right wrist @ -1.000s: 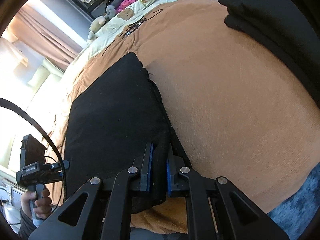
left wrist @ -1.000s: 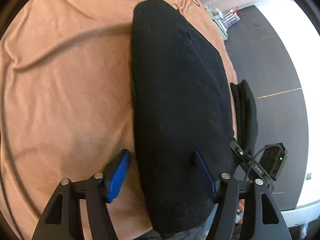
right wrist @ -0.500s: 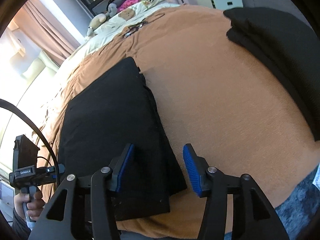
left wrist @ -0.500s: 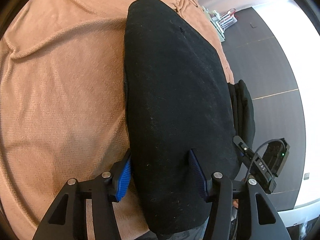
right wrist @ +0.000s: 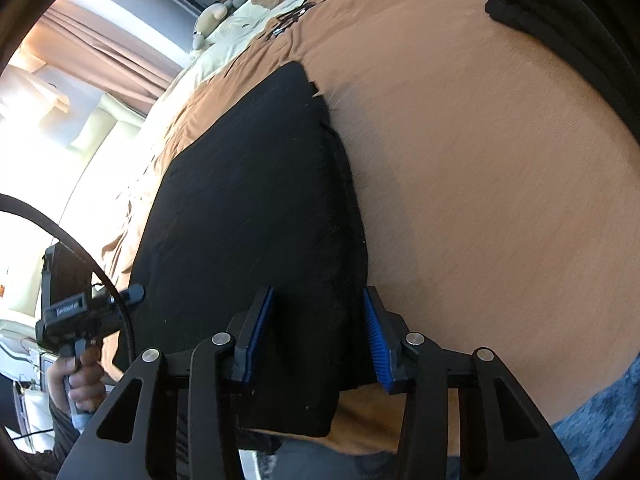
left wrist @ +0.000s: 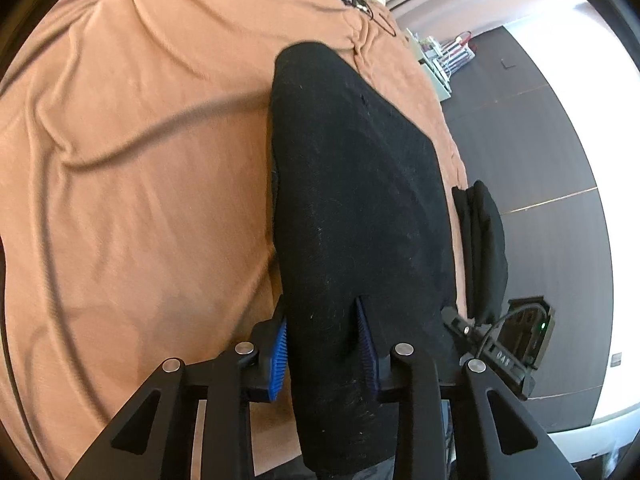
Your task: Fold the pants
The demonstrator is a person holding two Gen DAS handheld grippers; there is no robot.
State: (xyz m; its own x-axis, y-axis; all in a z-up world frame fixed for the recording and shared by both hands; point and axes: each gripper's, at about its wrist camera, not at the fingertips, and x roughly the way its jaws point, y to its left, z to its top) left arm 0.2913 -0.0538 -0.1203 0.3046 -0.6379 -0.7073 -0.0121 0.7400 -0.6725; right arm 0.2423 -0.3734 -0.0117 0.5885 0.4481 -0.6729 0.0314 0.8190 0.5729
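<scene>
Left gripper [left wrist: 324,344]: jaws open, straddling the near left edge of the pants [left wrist: 360,200]. Right gripper [right wrist: 318,336]: jaws open astride the near right corner. Pants: black, folded flat on the bed [right wrist: 480,180]. Step: regrasping the near end; next, both jaws close, then fold away.

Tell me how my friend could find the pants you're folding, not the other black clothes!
Start at the big orange-brown blanket covering the bed. The folded black fabric pants lie flat near its front edge, between both grippers' blue-padded fingers. Unlike the other pile of black clothes at the bed's far side, this flat rectangle is right in front of the grippers.
</scene>
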